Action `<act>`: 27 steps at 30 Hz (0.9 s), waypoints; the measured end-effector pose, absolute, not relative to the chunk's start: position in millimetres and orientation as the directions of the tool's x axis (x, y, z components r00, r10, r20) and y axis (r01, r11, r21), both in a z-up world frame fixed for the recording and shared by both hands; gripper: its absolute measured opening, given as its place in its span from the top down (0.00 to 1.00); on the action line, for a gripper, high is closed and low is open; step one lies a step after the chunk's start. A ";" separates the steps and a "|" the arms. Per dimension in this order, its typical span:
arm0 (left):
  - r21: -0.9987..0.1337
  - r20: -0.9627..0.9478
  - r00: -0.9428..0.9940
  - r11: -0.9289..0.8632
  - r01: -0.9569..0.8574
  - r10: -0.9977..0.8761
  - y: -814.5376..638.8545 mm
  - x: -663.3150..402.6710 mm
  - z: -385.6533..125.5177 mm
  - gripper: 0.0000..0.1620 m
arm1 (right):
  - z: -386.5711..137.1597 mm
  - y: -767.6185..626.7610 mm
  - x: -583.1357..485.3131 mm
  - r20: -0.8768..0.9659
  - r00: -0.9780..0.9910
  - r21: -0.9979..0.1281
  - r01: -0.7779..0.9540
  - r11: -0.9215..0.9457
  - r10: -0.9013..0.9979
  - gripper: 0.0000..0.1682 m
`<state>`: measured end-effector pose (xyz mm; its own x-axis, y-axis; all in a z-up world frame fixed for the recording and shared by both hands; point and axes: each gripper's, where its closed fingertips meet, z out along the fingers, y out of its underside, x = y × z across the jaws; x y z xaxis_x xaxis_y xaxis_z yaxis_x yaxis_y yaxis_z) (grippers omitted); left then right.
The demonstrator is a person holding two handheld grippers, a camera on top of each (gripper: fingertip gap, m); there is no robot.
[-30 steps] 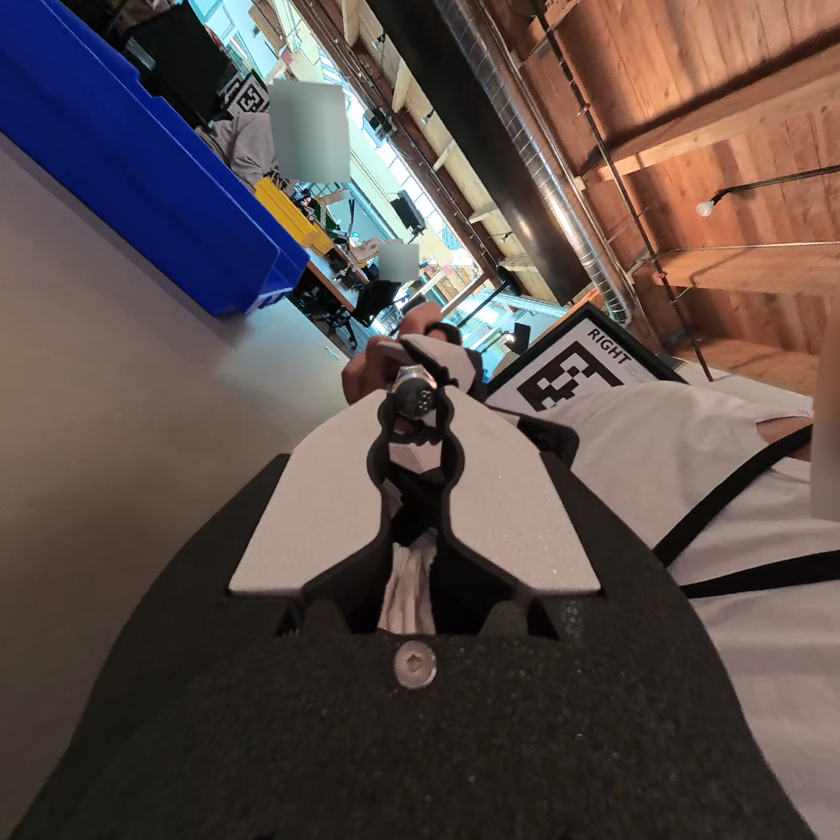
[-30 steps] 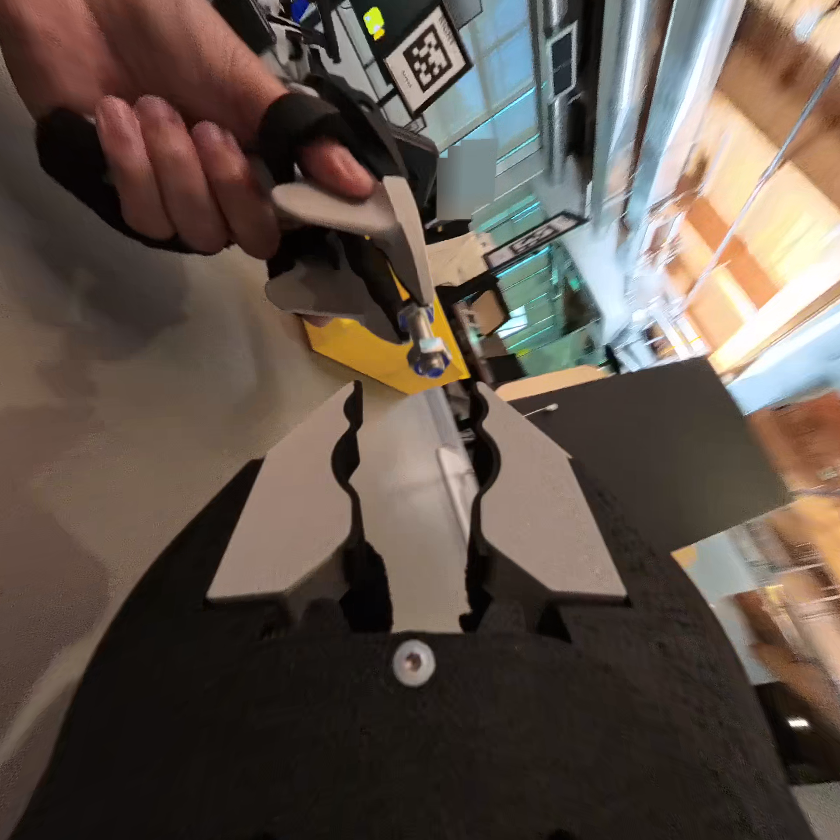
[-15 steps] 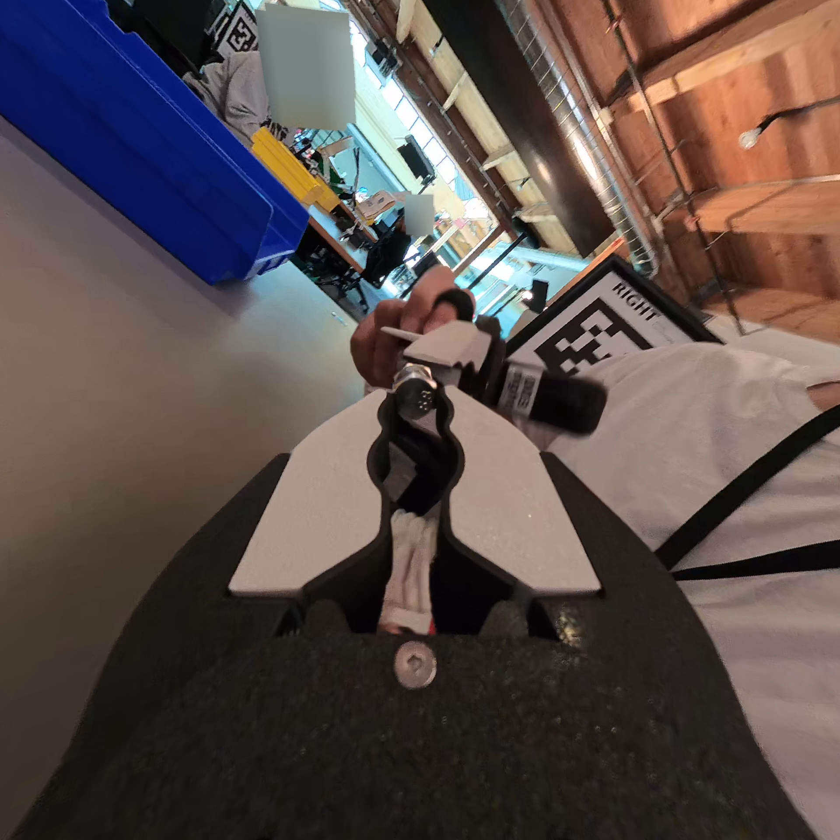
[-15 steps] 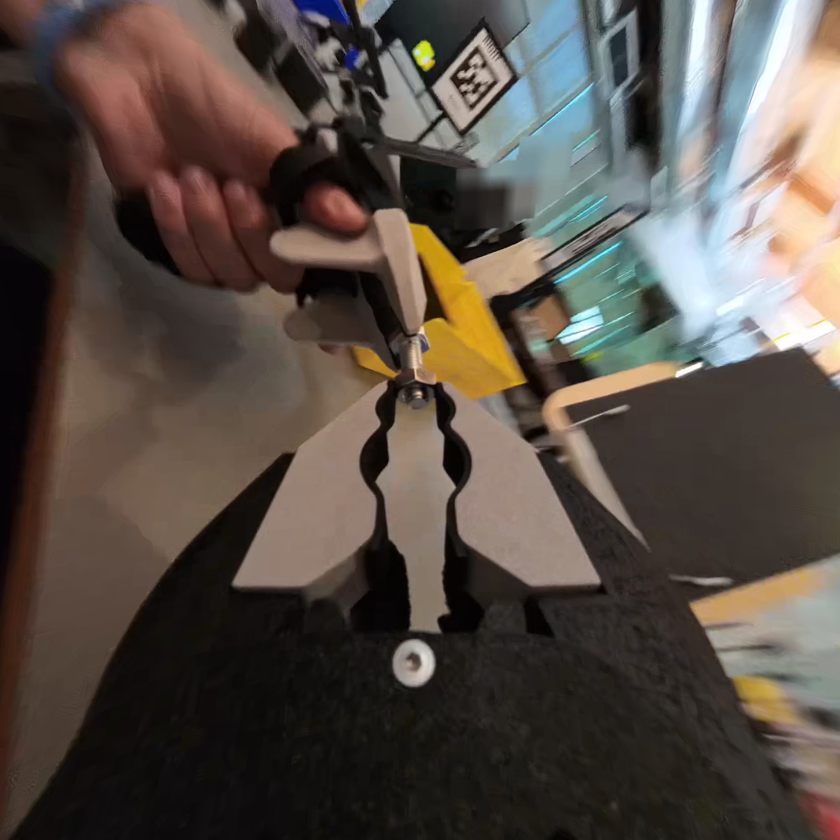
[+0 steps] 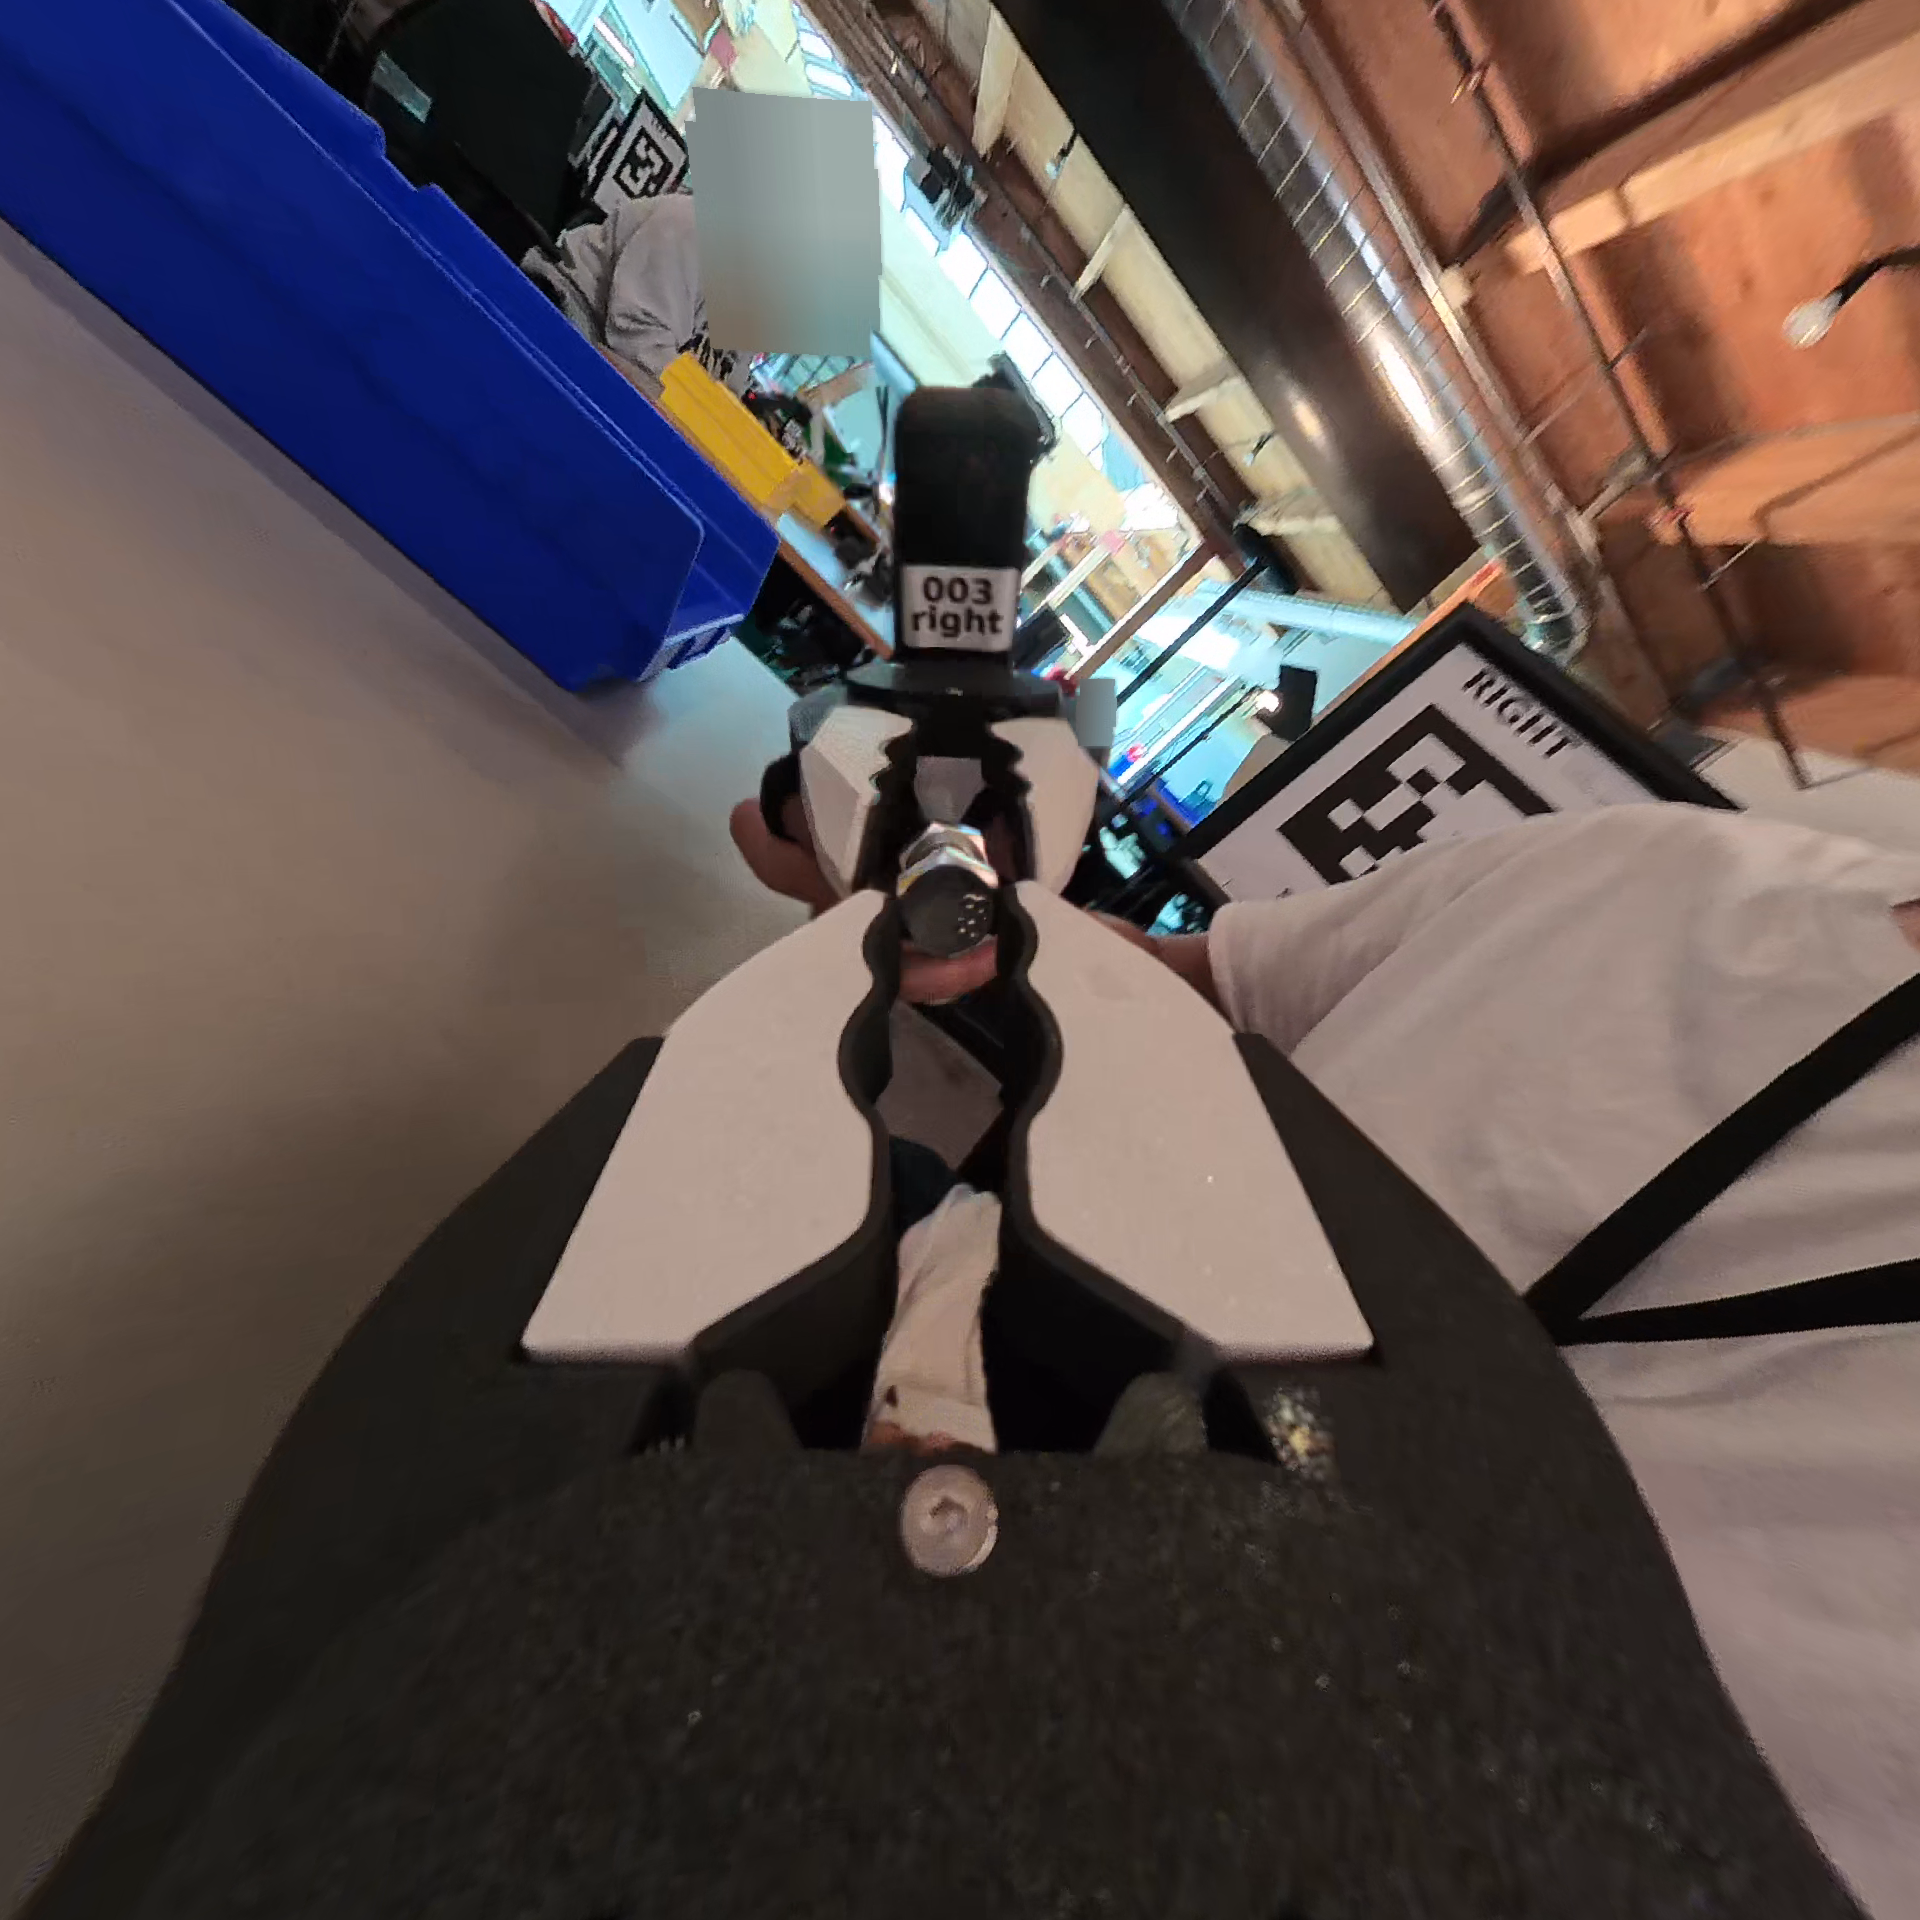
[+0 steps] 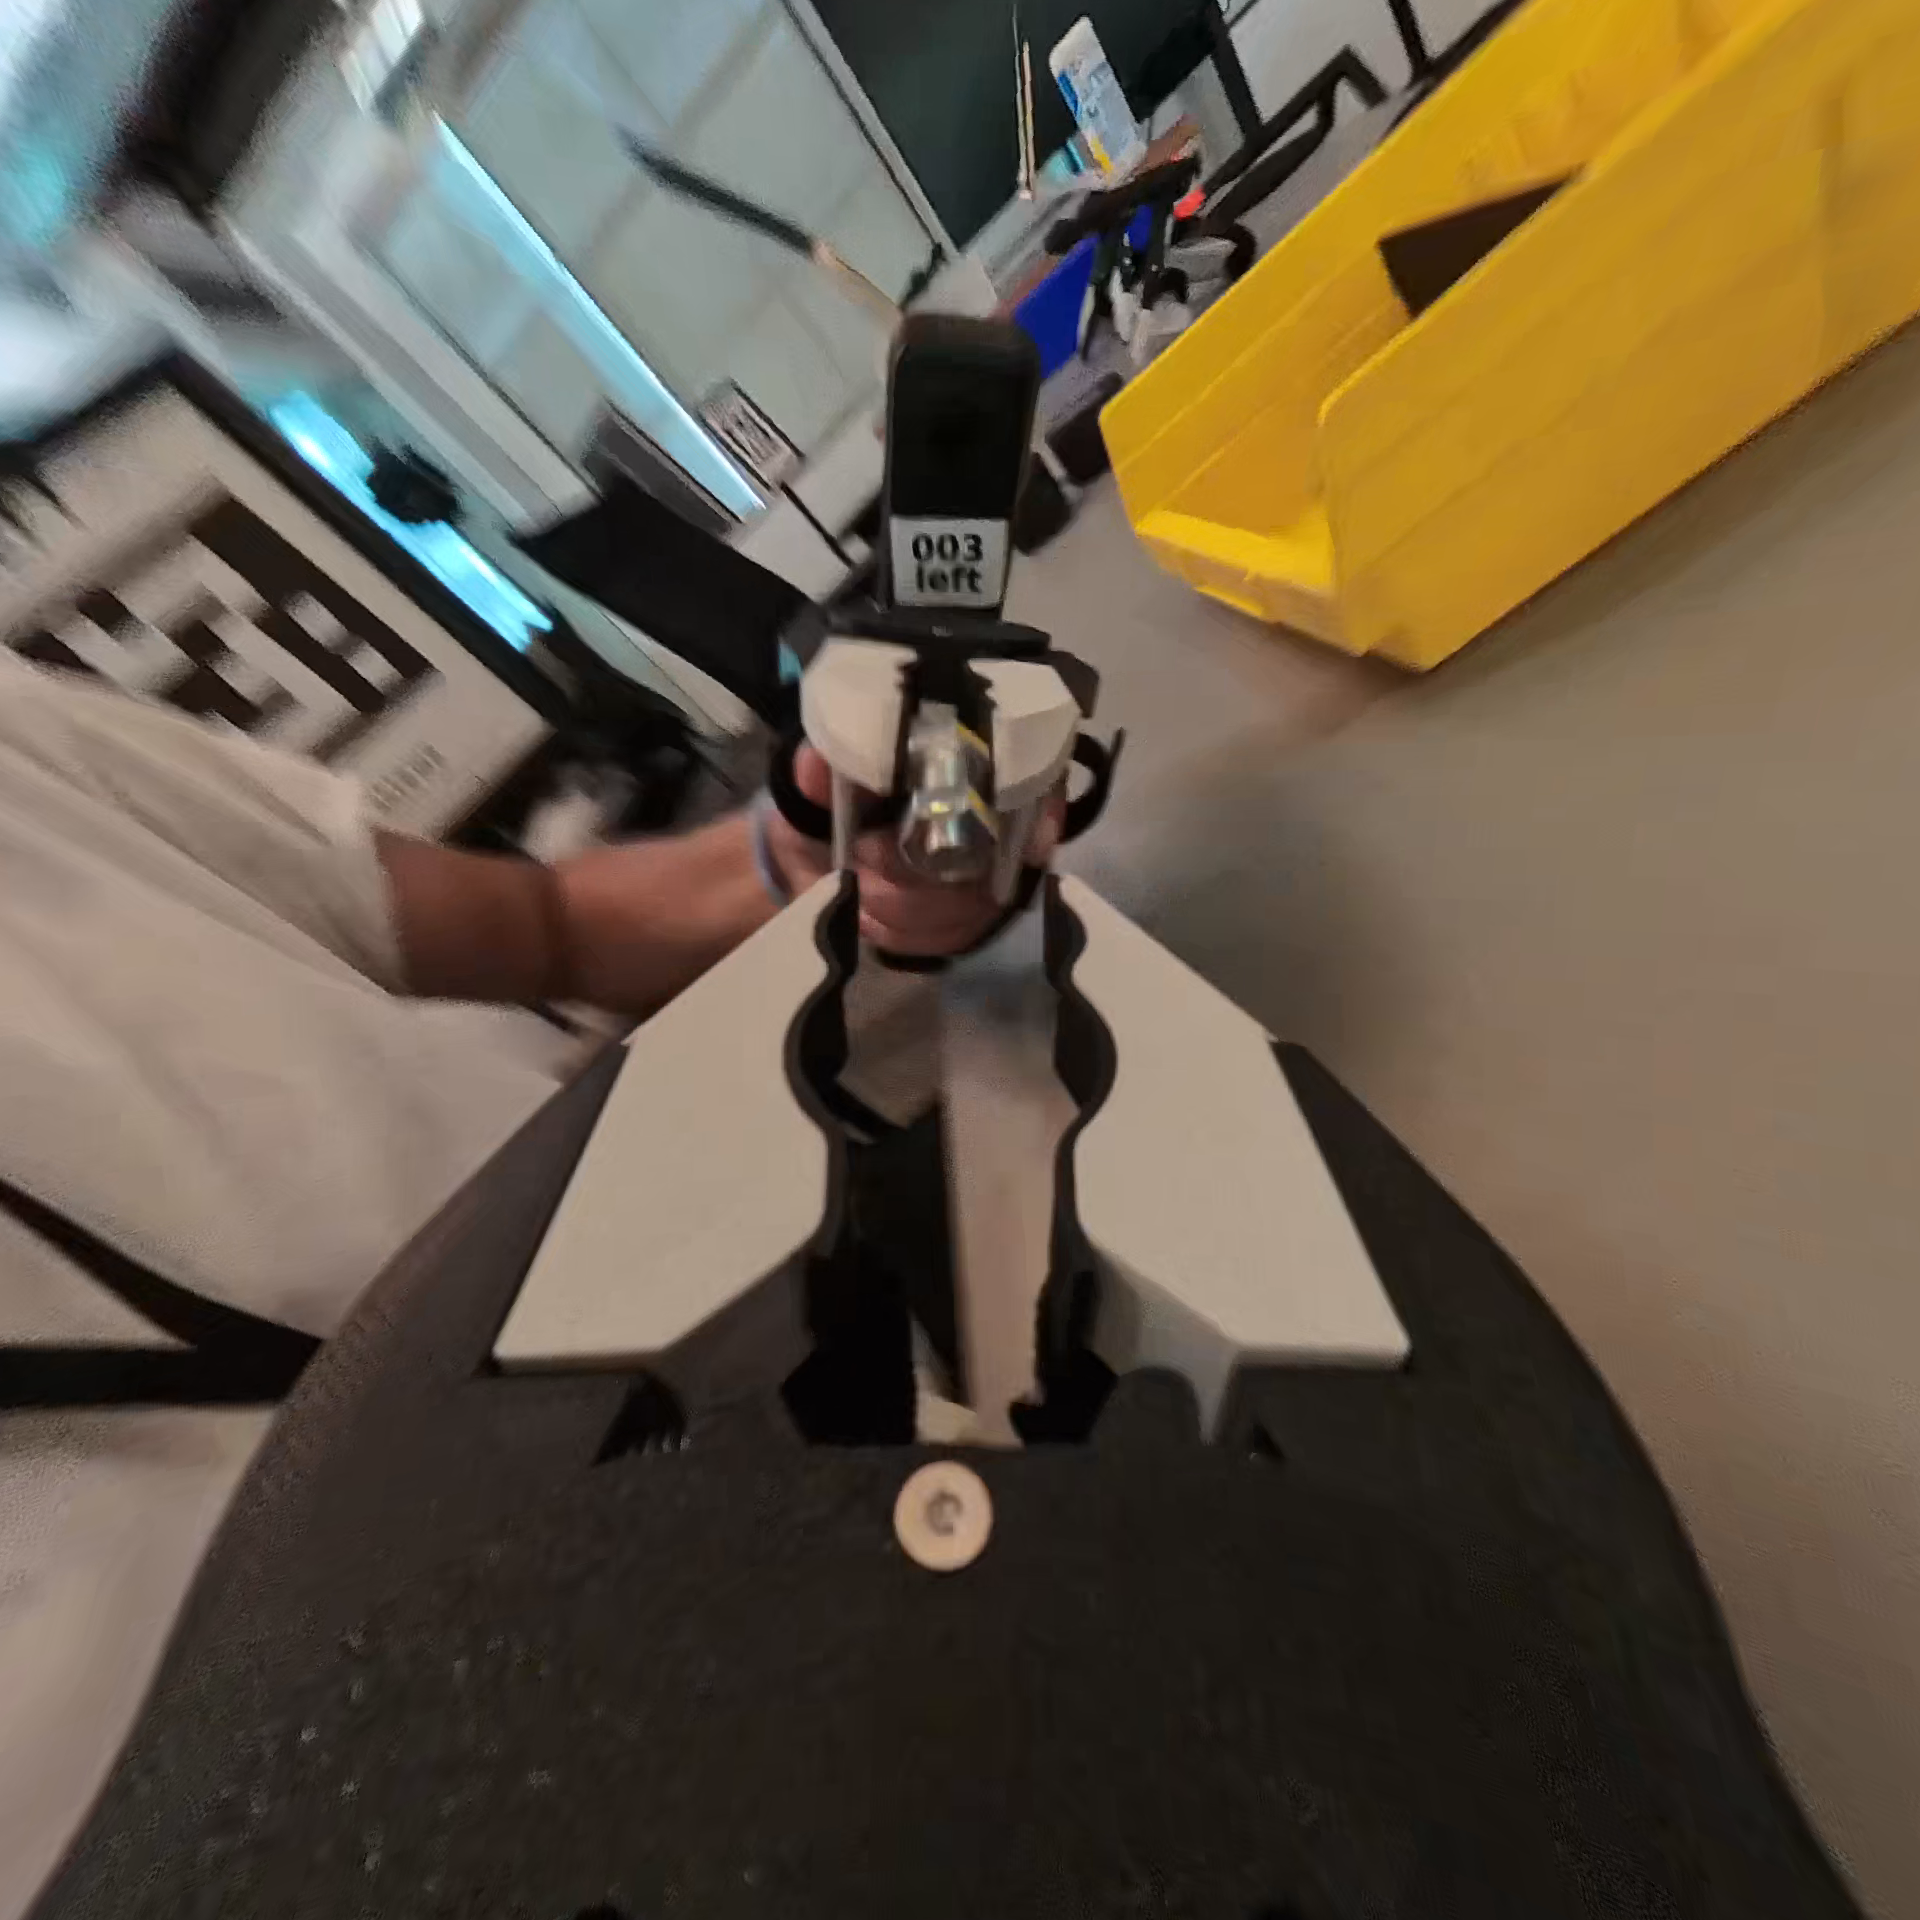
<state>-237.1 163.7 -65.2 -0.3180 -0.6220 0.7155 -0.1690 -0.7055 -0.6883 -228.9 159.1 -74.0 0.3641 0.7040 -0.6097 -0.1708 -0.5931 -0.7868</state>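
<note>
The silver bolt [image 5: 945, 914] sat up in the air between the two grippers, head end pinched tight at the tips of the left gripper [image 5: 948, 914], with a nut [image 6: 940, 821] threaded on the far end pointing at the right gripper [image 6: 940, 914]. The right one's fingers were spread apart just short of that nut, not touching it as far as I could tell. Off to the sides there was a blue bin [image 5: 364, 343] and a yellow bin [image 6: 1538, 353] on the pale table [image 6: 1558, 987], plus a person's white shirt [image 5: 1558, 1091].
</note>
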 end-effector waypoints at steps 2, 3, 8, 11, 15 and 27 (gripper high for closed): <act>-0.668 0.732 -0.314 -0.728 -0.157 -0.604 168.2 -238.7 -65.0 0.90 | -90.4 165.2 -220.8 -0.332 0.536 -0.910 0.035 -0.414 0.776 0.72; -0.659 0.739 -0.312 -0.736 -0.155 -0.597 169.6 -239.2 -65.3 0.90 | -97.3 171.3 -214.3 -0.142 0.610 -0.940 0.163 -0.299 0.779 0.72; -0.595 0.792 -0.290 -0.787 -0.166 -0.537 173.5 -238.1 -71.9 0.90 | -92.2 180.6 -206.0 0.695 0.528 -0.684 0.696 0.220 0.489 0.71; -0.584 0.801 -0.285 -0.792 -0.178 -0.526 172.3 -237.0 -74.4 0.90 | -82.6 172.2 -219.0 0.891 0.351 -0.442 0.818 0.368 0.289 0.72; -0.550 0.823 -0.292 -0.812 -0.197 -0.486 170.2 -235.6 -76.9 0.90 | -70.1 166.5 -227.5 0.992 0.128 -0.116 0.894 0.434 0.003 0.74; -0.567 0.814 -0.304 -0.793 -0.224 -0.496 164.5 -235.2 -77.4 0.90 | -75.7 170.0 -231.9 0.950 0.274 -0.312 0.859 0.406 0.150 0.90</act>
